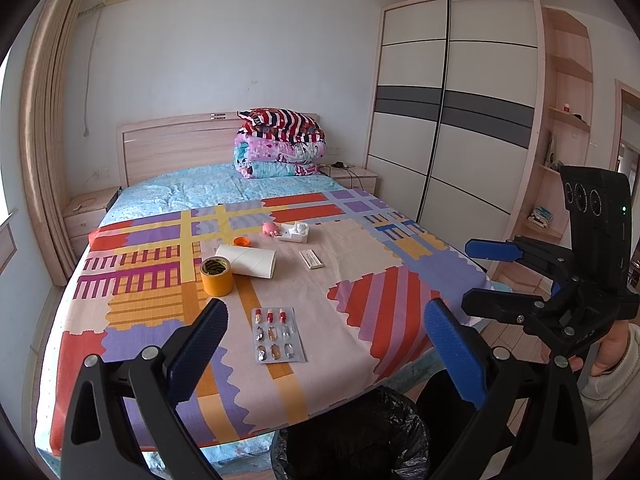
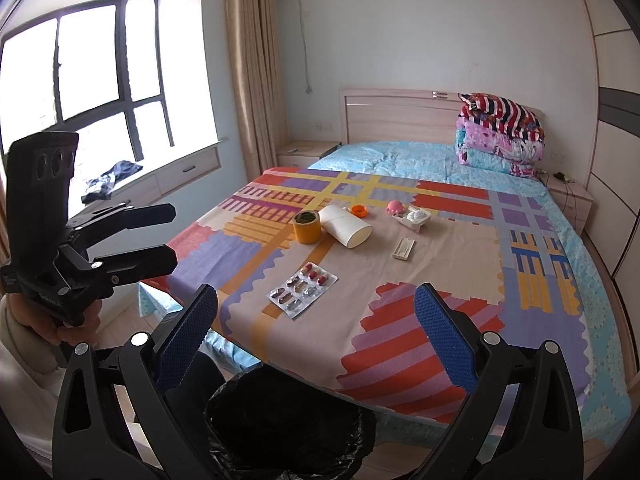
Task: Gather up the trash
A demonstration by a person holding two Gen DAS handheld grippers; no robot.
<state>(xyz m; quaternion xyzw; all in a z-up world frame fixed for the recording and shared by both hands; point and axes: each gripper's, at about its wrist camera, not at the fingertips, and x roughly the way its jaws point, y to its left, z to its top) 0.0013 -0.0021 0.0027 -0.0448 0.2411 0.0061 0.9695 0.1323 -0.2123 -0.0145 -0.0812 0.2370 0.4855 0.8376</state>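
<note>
A pill blister pack [image 1: 278, 334] [image 2: 303, 289] lies near the bed's foot. Behind it are a yellow tape roll [image 1: 216, 277] [image 2: 307, 227], a white cardboard tube [image 1: 249, 260] [image 2: 347, 225], an orange cap [image 1: 242, 241] [image 2: 359, 211], a pink toy [image 1: 271, 229] [image 2: 396, 206], a white tray with crumpled tissue [image 1: 295, 231] [image 2: 414, 216] and a small white box [image 1: 312, 259] [image 2: 404, 249]. A bin with a black bag [image 1: 352, 436] [image 2: 288, 420] stands at the bed's foot. My left gripper [image 1: 326, 352] [image 2: 172, 236] is open and empty. My right gripper [image 2: 316, 340] [image 1: 468, 276] is open and empty.
The patchwork bedspread [image 1: 380, 264] [image 2: 460, 264] covers the bed. Folded quilts [image 1: 280, 144] [image 2: 500, 140] sit by the headboard. A wardrobe [image 1: 452, 120] stands to the right, nightstands [image 1: 86, 210] [image 2: 306, 152] flank the bed, and a window seat [image 2: 160, 176] lies left.
</note>
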